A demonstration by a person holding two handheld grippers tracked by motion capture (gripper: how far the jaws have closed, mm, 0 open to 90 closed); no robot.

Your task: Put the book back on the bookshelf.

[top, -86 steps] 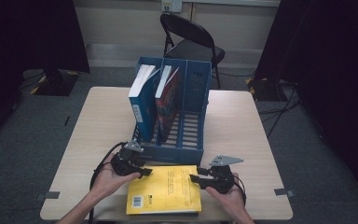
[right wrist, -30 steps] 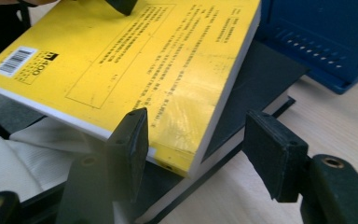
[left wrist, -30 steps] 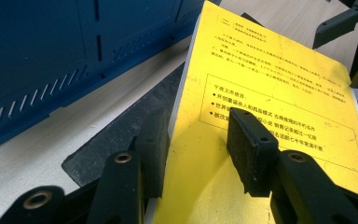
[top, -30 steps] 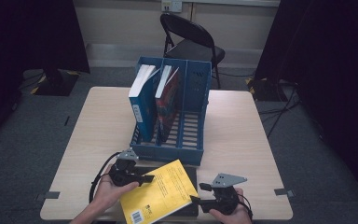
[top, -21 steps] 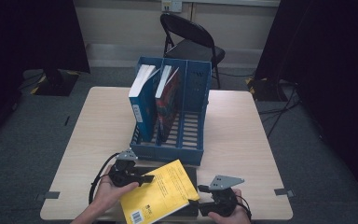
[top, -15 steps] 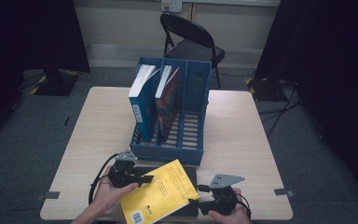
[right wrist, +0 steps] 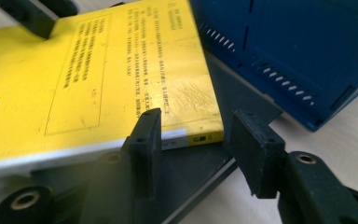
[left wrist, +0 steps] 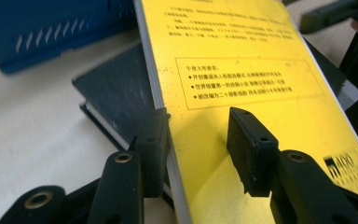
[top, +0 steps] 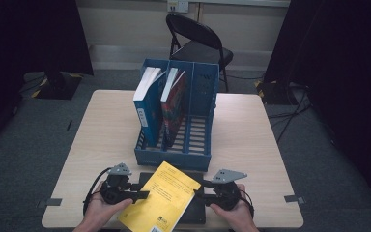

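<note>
Yellow book (top: 165, 200) lies tilted atop dark book (left wrist: 116, 88) at near edge of tabletop (top: 106, 130), just in front of blue file rack (top: 176, 118). Left tongs (top: 142, 194) straddle its left edge, jaws partly spread, one pad touching page edge. Right tongs (top: 199, 195) just closing, spread around its right corner, not pinching.

Yellow book (left wrist: 242, 70): Chinese txt, unreadable.
</note>
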